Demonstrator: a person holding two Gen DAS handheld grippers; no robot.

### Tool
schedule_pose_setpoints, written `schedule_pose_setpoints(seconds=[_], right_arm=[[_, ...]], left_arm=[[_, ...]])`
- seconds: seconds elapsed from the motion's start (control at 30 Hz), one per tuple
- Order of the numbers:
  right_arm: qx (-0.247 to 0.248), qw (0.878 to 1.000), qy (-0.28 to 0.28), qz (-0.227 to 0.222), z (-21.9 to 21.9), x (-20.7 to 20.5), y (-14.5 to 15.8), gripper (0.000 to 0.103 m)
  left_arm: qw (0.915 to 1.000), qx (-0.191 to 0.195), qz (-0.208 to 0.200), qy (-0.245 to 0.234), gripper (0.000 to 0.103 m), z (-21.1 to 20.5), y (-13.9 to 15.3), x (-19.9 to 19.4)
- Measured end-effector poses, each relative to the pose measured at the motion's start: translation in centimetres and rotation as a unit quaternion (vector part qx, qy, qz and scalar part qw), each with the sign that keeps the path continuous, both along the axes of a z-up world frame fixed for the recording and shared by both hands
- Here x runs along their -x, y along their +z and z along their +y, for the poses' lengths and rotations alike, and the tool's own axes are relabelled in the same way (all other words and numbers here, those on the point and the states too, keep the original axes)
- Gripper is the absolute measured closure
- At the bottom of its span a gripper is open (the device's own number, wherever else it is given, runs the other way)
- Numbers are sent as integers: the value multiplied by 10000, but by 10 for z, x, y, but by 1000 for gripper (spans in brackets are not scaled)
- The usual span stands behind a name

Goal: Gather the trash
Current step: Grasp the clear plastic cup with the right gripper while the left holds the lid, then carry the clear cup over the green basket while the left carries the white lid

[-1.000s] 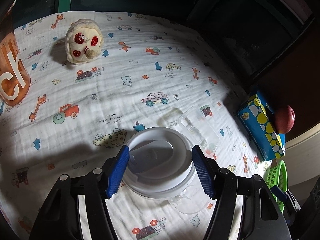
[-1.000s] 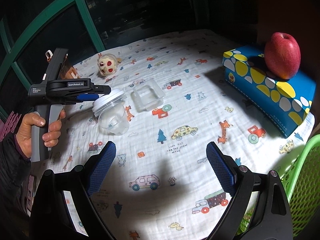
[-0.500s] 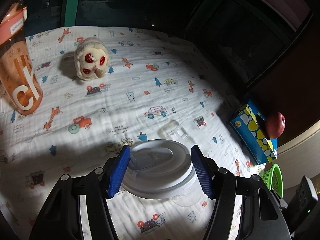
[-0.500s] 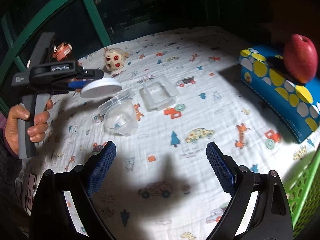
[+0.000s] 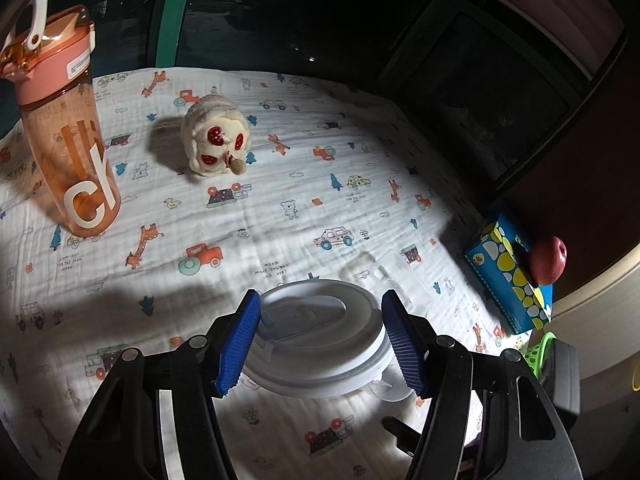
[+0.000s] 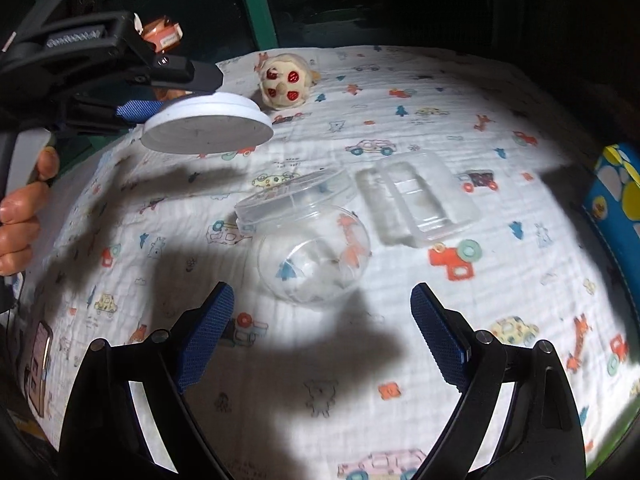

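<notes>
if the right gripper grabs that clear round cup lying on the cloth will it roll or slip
The cup lies on its rounded side, so a nudge would probably roll it. Its thin clear plastic looks light and smooth, so it may flex or slip. The open right gripper looks wide enough to straddle it.

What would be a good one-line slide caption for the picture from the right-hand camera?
The open right gripper nears a clear round container on the printed cloth while the left gripper holds a white lid aloft.

A white cloth (image 5: 280,216) printed with cars, trees and giraffes covers the table, brightly lit in the middle and dim toward the frame edges. Behind it, at the top, a green window frame (image 5: 170,12) holds dark glass. At upper right stands what may be a dark cabinet (image 5: 500,92).
</notes>
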State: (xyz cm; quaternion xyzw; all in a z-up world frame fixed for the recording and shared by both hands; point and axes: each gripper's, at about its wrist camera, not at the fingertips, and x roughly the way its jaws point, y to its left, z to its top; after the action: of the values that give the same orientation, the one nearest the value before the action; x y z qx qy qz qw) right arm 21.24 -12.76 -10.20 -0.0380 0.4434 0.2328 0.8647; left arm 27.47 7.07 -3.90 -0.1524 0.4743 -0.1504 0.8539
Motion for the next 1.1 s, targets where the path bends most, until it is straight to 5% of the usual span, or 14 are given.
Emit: schedule_pose_setpoints(seconds=[0.13, 0.27, 0.6, 0.67, 0.87, 1.1], right_arm=[[48, 10000, 23, 6, 10, -9, -7, 22], [57, 9999, 4, 87, 15, -16, -13, 40], [72, 9999, -85, 119, -8, 9, -4, 41], [66, 9998, -116, 124, -15, 17, 0, 41], [-15, 9996, -262, 35, -38, 45, 13, 41], [-119, 9986, -502, -72, -70, 74, 27, 41]], left_arm=[[10000, 39, 48, 44, 43, 6, -4, 1], [9999, 34, 83, 56, 43, 9, -8, 4], [10000, 58, 67, -20, 43, -1, -5, 15], [9999, 94, 74, -108, 53, -7, -4, 18], [9993, 146, 52, -348, 53, -34, -2, 30], [9973, -480, -45, -560, 51, -62, -6, 42]])
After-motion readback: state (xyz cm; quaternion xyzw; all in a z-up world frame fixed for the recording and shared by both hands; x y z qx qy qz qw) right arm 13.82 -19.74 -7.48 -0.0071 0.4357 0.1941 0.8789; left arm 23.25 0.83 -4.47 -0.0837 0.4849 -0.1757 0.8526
